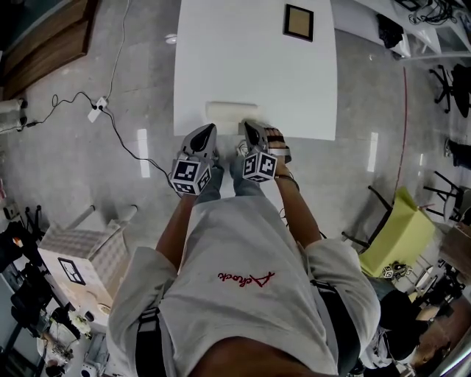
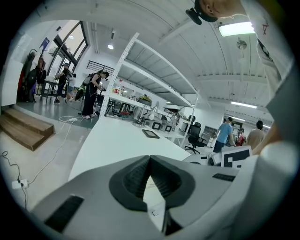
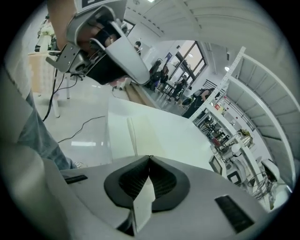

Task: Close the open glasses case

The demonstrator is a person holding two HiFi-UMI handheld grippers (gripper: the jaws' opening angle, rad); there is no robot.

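A pale cream glasses case [image 1: 231, 112] lies near the front edge of the white table [image 1: 250, 59]; whether its lid is up I cannot tell. In the right gripper view the case [image 3: 140, 131] is a low pale shape with a seam, just beyond the jaws. My left gripper [image 1: 212, 127] hovers at the table edge just below the case's left end, jaws shut and empty. My right gripper [image 1: 245, 124] sits by the case's right end, also shut with nothing held. The jaw tips of each meet in the left gripper [image 2: 150, 157] and right gripper [image 3: 150, 157] views.
A dark framed square [image 1: 298, 22] lies at the table's far side. A cable and power strip [image 1: 97, 110] run over the floor on the left. A white box [image 1: 81, 254] stands lower left, a yellow chair [image 1: 401, 232] to the right. People stand far off [image 2: 91, 91].
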